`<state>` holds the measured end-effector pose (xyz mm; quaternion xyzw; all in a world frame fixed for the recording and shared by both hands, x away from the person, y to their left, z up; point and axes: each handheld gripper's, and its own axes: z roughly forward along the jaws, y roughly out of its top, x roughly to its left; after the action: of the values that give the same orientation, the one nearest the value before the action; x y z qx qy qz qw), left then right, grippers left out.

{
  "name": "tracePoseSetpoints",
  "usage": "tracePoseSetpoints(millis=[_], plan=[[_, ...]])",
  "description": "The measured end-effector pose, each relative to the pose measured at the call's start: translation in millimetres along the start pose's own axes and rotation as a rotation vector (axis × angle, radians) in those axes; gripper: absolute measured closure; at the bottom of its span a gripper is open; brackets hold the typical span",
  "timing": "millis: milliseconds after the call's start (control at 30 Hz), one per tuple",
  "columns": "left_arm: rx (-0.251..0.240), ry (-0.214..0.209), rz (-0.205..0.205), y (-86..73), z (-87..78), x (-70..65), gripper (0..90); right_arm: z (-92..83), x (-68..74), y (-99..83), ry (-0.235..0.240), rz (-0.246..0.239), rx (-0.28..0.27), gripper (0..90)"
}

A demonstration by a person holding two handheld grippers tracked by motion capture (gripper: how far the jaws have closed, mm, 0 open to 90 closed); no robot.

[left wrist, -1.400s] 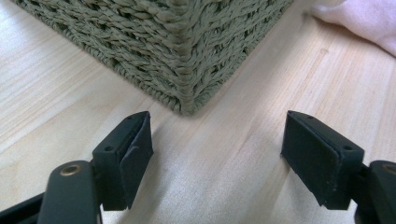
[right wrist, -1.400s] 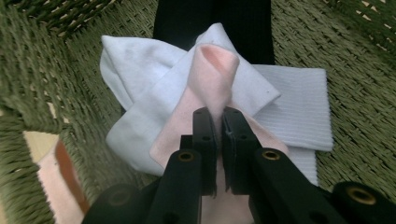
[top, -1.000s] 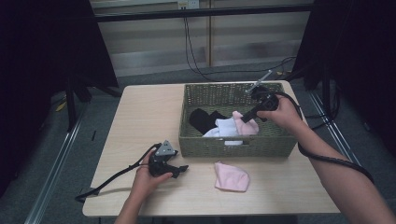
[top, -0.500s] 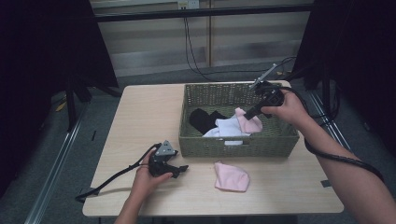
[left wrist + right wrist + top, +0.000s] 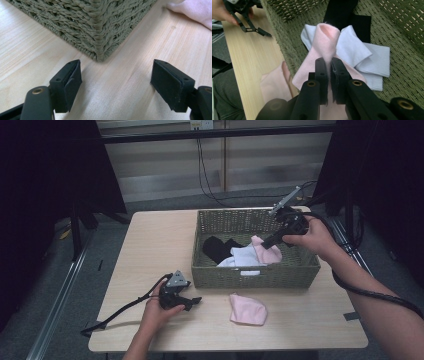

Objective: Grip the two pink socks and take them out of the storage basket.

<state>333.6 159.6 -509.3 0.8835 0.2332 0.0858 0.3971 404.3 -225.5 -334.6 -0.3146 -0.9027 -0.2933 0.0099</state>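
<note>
A green woven basket (image 5: 255, 275) stands on the wooden table (image 5: 150, 245). Inside it lie a black sock (image 5: 217, 247) and a white sock (image 5: 245, 256). My right gripper (image 5: 266, 244) hangs over the basket, shut on a pink sock (image 5: 327, 40) that it lifts above the white sock (image 5: 362, 53). A second pink sock (image 5: 247, 309) lies on the table in front of the basket. My left gripper (image 5: 196, 301) rests on the table at the front left, open and empty, facing the basket's corner (image 5: 98, 32).
The basket takes up the table's right half. Bare wood spreads over the left half and along the front edge. A black cable (image 5: 125, 310) trails from the left gripper to the table's front left edge. Dark stands and curtains flank the table.
My right gripper has risen over the basket with the pink sock in its jaws, pulling the sock up off the white one. The left gripper has stayed where it was.
</note>
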Motion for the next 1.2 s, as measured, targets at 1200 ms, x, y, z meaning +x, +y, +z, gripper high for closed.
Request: tracePoseSetpoints(millis=[1200], plan=[[0.001,0.002,0.001,-0.1,-0.1,-0.1,24.2,2.3,60.8,-10.3,0.095,-0.149,-0.002,84.3]])
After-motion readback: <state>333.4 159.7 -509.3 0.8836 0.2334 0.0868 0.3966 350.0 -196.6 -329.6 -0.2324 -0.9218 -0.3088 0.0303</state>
